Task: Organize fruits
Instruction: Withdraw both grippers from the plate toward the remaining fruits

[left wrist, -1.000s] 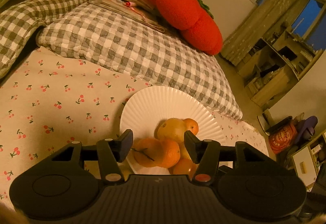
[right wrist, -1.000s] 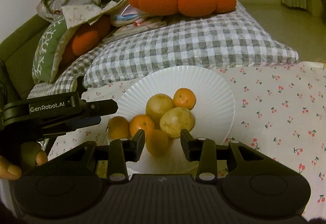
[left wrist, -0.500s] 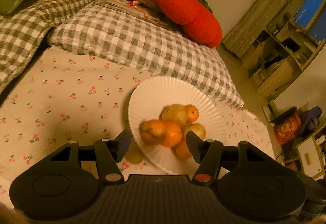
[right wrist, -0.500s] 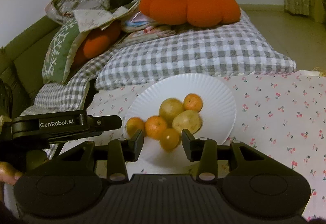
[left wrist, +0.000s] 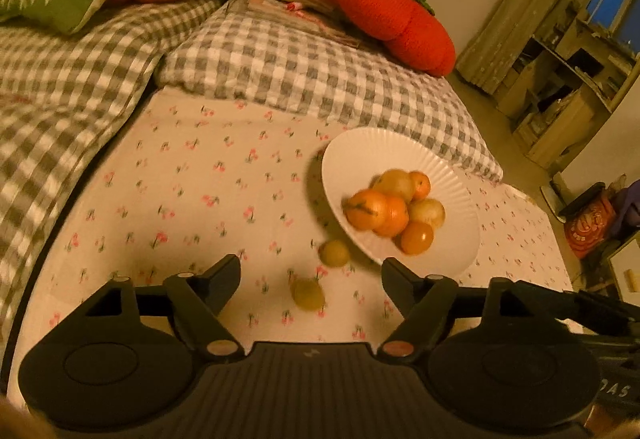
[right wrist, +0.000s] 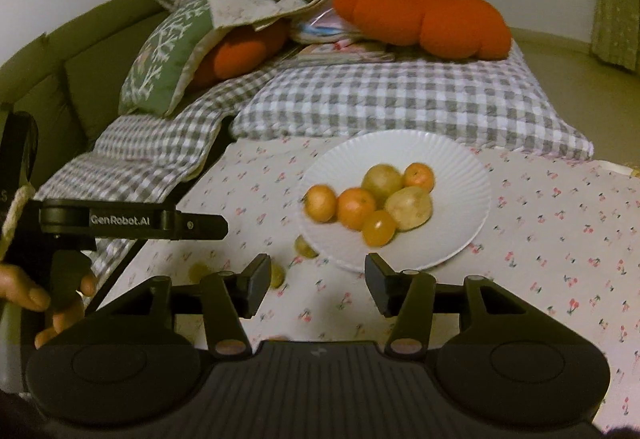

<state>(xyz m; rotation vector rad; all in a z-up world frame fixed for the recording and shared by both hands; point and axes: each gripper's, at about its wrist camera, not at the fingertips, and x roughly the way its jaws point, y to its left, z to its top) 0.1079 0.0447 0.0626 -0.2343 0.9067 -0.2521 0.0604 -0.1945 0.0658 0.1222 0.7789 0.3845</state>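
A white ribbed plate (left wrist: 448, 175) (right wrist: 460, 179) sits on the cherry-print cloth and holds several fruits: oranges (left wrist: 366, 209) (right wrist: 356, 208) and paler yellow ones (left wrist: 428, 211) (right wrist: 409, 208). Two small greenish fruits (left wrist: 335, 252) (left wrist: 308, 294) lie on the cloth beside the plate's near rim. In the right wrist view one of them (right wrist: 305, 247) shows by the rim and another (right wrist: 277, 275) behind my finger. My left gripper (left wrist: 311, 275) hangs above the cloth, its jaws opening with nothing between them. My right gripper (right wrist: 318, 279) is short of the plate, jaws opening too, nothing held.
Grey checked pillows (left wrist: 312, 79) (right wrist: 400, 107) border the cloth at the back. On them lie orange pumpkin cushions (left wrist: 384, 7) (right wrist: 424, 19) and a green one (right wrist: 168, 55). The left gripper's side (right wrist: 132, 220), in a hand (right wrist: 24, 291), shows at the left. Shelves (left wrist: 560, 87) stand beyond the bed.
Both grippers have pulled back and risen from the plate, and their jaws have widened. The fruits they framed stay on the plate. Small greenish fruits on the cloth have come into view.
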